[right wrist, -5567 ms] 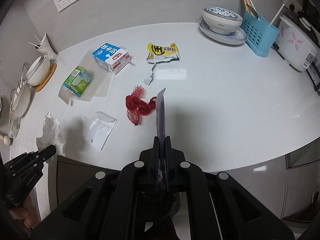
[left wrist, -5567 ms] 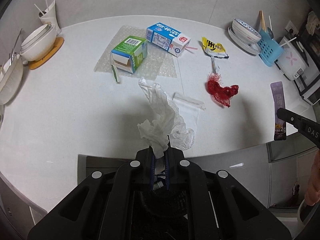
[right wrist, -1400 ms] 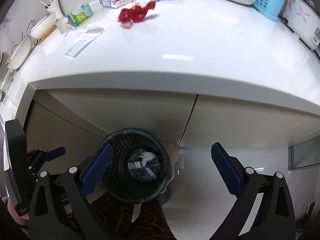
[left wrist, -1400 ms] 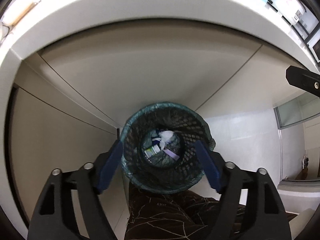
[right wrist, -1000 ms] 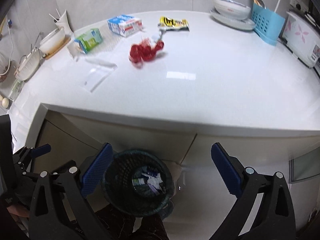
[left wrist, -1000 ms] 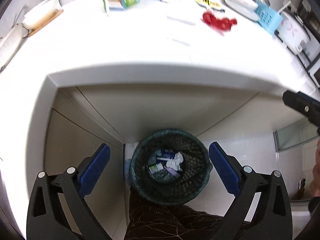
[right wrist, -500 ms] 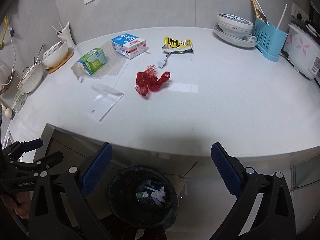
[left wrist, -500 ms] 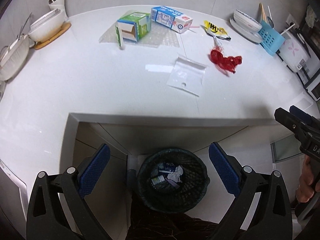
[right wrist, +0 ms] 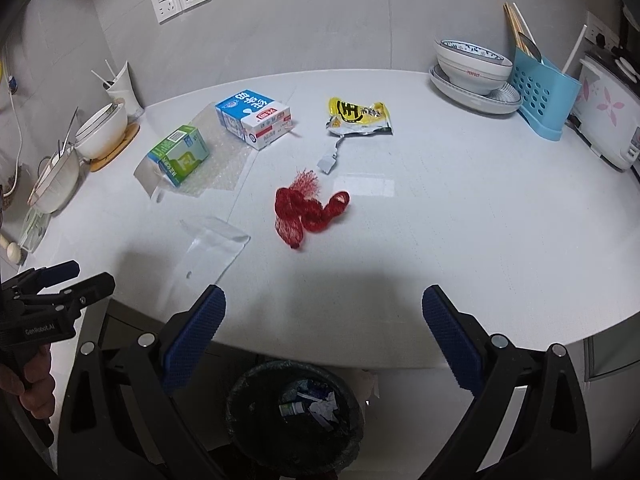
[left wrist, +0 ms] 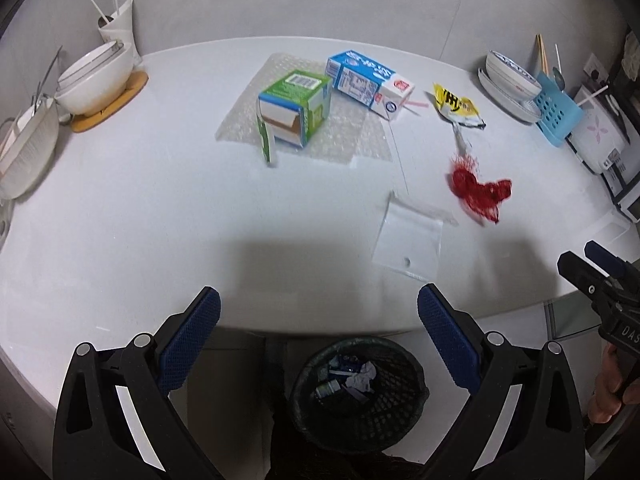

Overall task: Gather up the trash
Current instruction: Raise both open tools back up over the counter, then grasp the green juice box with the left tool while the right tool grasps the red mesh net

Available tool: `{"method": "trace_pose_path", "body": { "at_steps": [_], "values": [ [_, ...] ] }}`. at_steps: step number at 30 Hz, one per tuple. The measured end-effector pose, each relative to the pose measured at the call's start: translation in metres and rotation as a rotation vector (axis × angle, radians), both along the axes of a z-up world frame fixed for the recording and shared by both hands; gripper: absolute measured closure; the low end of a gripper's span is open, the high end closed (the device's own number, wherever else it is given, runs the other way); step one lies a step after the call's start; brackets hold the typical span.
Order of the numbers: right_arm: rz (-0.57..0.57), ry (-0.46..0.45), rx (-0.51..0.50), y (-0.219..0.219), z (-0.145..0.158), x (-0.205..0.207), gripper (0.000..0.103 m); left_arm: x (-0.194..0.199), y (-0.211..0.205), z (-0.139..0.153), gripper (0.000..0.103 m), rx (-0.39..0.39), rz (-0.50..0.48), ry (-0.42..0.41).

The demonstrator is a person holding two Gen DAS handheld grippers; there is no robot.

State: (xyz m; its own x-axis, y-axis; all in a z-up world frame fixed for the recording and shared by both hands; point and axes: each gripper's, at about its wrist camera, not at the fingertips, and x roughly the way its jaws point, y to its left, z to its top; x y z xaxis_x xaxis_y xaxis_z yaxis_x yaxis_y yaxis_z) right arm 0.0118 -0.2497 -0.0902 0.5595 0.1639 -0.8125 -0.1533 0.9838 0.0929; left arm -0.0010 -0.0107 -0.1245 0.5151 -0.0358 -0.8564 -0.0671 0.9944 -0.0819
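Trash lies across the counter (left wrist: 120, 208): left to right, green box (left wrist: 295, 107), milk carton (left wrist: 368, 79), plastic bag (left wrist: 408, 245), red net (left wrist: 478, 189). Your next pick is probably the bag. Both grippers, left (left wrist: 319, 316) and right (right wrist: 324, 316), hover spread wide and empty above the bin (left wrist: 358, 392), lower centre.

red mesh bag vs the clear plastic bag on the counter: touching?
Apart. In the right wrist view a strip of bare white counter shows plainly between the red mesh bag and the clear plastic bag.
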Motion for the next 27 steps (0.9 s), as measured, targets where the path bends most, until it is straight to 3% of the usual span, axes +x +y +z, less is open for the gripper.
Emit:
{"method": "trace_pose_path", "body": {
  "at_steps": [15, 27],
  "values": [
    [-0.028, 0.037, 0.003, 0.02, 0.003, 0.055, 0.008, 0.072, 0.03, 0.009, 0.006, 0.005, -0.003, -0.019],
    [-0.061, 0.127, -0.021, 0.035, -0.017, 0.101, 0.008, 0.134, 0.049, 0.005, 0.006, 0.008, -0.015, -0.017]
  ]
}}
